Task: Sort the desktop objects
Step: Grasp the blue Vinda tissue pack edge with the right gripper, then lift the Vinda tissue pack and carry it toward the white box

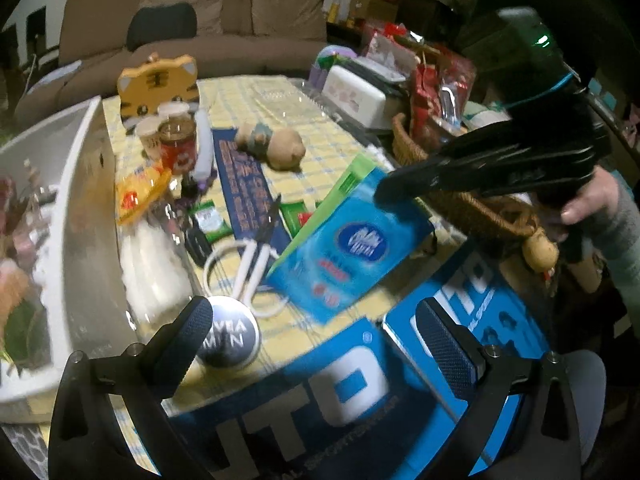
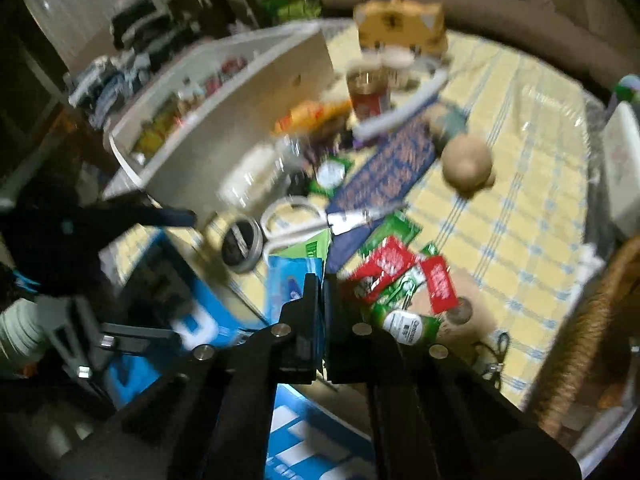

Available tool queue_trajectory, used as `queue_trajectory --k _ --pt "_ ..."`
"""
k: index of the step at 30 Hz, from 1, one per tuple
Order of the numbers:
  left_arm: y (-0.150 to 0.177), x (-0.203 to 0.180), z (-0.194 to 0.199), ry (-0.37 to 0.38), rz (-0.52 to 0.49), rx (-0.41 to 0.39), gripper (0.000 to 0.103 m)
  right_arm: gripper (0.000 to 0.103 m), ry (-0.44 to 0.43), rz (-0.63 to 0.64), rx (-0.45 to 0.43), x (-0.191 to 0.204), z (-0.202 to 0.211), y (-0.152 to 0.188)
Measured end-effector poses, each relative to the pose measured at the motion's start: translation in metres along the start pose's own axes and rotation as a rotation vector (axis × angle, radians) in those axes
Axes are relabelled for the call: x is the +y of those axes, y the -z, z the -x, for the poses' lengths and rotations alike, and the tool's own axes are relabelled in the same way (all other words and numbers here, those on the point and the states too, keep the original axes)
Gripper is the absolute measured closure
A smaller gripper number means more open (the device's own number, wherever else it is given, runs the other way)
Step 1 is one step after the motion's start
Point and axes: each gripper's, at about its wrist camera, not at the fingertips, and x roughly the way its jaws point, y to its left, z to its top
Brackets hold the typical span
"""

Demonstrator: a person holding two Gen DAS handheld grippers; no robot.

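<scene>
**Right gripper holding a blue pack over a crowded table**

A table under a yellow checked cloth is carrying everything here, with a brown sofa standing behind it. A white bin is sitting along the table's left edge, holding mixed items too blurred to name. Two blue boxes are lying at the near edge, right below the grippers. A wicker basket is sitting on the right side.

The blue pack is hanging tilted above the cloth, over the scissors and the blue boxes. The right gripper is clamping its upper corner, and the right wrist view is showing the two fingers pressed together on the pack's edge. The left gripper is hovering low over the near edge with its fingers spread wide apart, gripping nothing.

A tiger-faced box is standing at the far side, with a red jar just in front of it. A navy strip is lying across the middle, a plush toy resting beside it. White-handled scissors are lying near the pack. A round tin is sitting just beside the left gripper's left finger. Small red and green sachets are lying scattered close to the right gripper.
</scene>
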Motion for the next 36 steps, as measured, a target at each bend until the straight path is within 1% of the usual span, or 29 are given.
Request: queue_trajectory --k 3,5,8,10,12,16,17,20,23,25,29,32,34,36 --pt "-0.012 -0.004 0.007 -0.022 -0.032 -0.043 0.0 0.1 0.027 0.013 -0.035 0.012 0.028 -0.012" --pt "-0.019 -0.006 0.014 0.002 -0.034 -0.08 0.0 0.1 0.032 0.019 -0.05 0.022 0.046 -0.019" --pt "-0.028 -0.011 0.022 0.031 -0.029 -0.113 0.0 0.1 0.027 0.032 -0.071 0.039 0.069 -0.028" --pt "-0.03 -0.016 0.032 0.043 -0.039 -0.148 0.0 0.1 0.019 0.045 -0.09 0.056 0.088 -0.033" --pt "-0.028 -0.019 0.045 0.076 -0.045 -0.188 0.0 0.1 0.015 0.065 -0.101 0.071 0.099 -0.038" --pt "-0.021 -0.017 0.076 0.043 -0.06 -0.284 0.0 0.1 -0.029 0.081 -0.114 0.106 0.12 -0.05" --pt "-0.02 -0.016 0.08 0.032 -0.062 -0.293 0.0 0.1 -0.041 0.088 -0.112 0.116 0.122 -0.053" --pt "-0.015 -0.009 0.099 -0.009 -0.073 -0.322 0.0 0.1 -0.058 0.12 -0.097 0.148 0.125 -0.059" --pt "-0.009 0.001 0.111 -0.016 -0.067 -0.332 0.0 0.1 -0.049 0.166 -0.08 0.183 0.123 -0.064" --pt "-0.003 0.009 0.119 -0.012 -0.045 -0.35 0.0 0.1 -0.04 0.194 -0.07 0.206 0.119 -0.069" --pt "0.011 0.034 0.137 0.028 0.046 -0.41 0.0 0.1 -0.028 0.215 -0.061 0.234 0.108 -0.08" --pt "0.02 0.063 0.148 0.051 0.128 -0.451 0.0 0.1 -0.024 0.223 -0.061 0.252 0.096 -0.096" --pt "0.023 0.085 0.154 0.048 0.178 -0.459 0.0 0.1 -0.029 0.222 -0.062 0.261 0.085 -0.109" --pt "0.023 0.109 0.16 0.026 0.222 -0.473 0.0 0.1 -0.047 0.212 -0.071 0.267 0.072 -0.125"
